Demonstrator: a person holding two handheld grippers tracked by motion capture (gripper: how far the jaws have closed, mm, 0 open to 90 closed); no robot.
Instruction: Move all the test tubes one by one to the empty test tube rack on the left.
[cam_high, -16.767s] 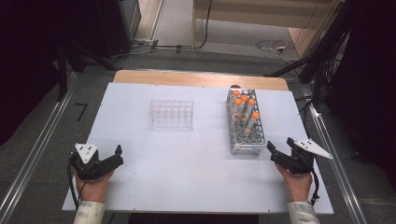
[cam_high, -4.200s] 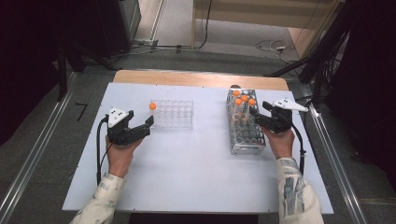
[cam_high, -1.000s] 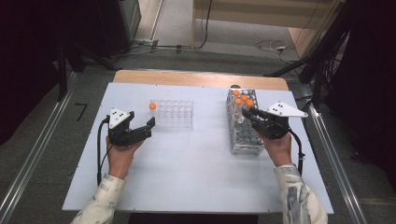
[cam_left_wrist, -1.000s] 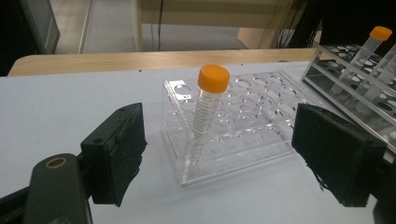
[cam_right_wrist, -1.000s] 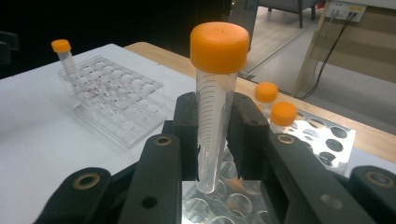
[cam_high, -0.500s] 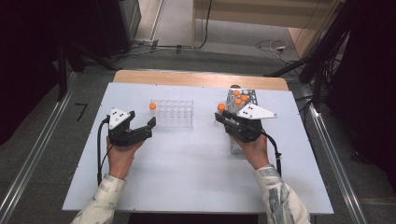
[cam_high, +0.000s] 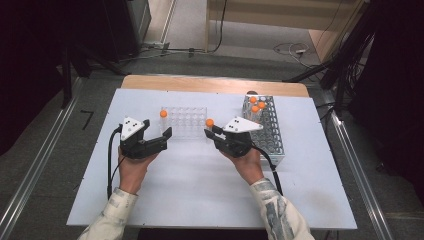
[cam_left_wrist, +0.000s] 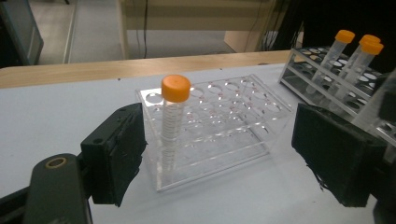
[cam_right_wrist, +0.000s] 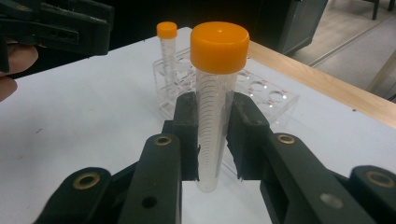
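Observation:
A clear plastic rack (cam_high: 183, 122) stands mid-table with one orange-capped tube (cam_high: 163, 114) upright in its left end. My right gripper (cam_high: 212, 133) is shut on a second orange-capped tube (cam_high: 209, 122), held upright just off the clear rack's right end. In the right gripper view the pads clamp that tube (cam_right_wrist: 215, 93) at mid-height, with the clear rack (cam_right_wrist: 266, 95) behind it. My left gripper (cam_high: 156, 129) stands open beside the rack's left end. In the left gripper view its pads (cam_left_wrist: 116, 154) are wide apart, with the rack (cam_left_wrist: 219, 121) and its tube (cam_left_wrist: 173, 112) beyond them.
A metal wire rack (cam_high: 272, 132) at the right holds three orange-capped tubes (cam_high: 256, 105) at its far end. The white table (cam_high: 200, 195) has bare room in front of both hands. A wooden strip (cam_high: 210, 84) runs along its far edge.
My right gripper has travelled left from the metal rack to the clear rack's right end, carrying the tube. The left gripper has stayed where it was.

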